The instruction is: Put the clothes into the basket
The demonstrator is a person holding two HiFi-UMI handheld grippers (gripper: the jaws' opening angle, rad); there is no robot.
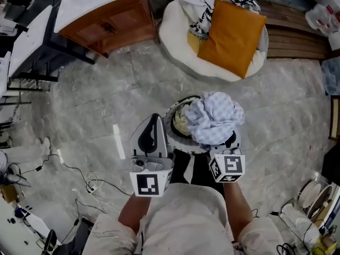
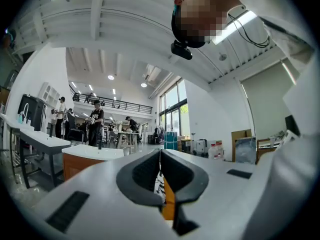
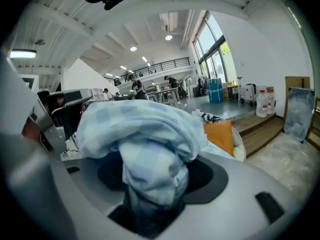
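Observation:
My right gripper (image 3: pixel 156 181) is shut on a light blue checked cloth (image 3: pixel 145 134) that bulges up over its jaws. In the head view that cloth (image 1: pixel 214 117) hangs bunched over a round dark-rimmed basket (image 1: pixel 171 125) on the floor, hiding the jaws; only the marker cube (image 1: pixel 227 167) shows. A yellowish garment (image 1: pixel 182 122) lies inside the basket. My left gripper (image 1: pixel 153 119) hovers just left of the basket, its white jaws together with nothing between them. In its own view the left gripper (image 2: pixel 160 153) points level across the room.
A white beanbag (image 1: pixel 175 39) carries an orange cushion (image 1: pixel 231 35) and a black-and-white patterned cloth (image 1: pixel 204 4) beyond the basket. A wooden cabinet with a white top (image 1: pixel 106 17) stands at the upper left. Cables (image 1: pixel 79 177) trail on the marble floor at left.

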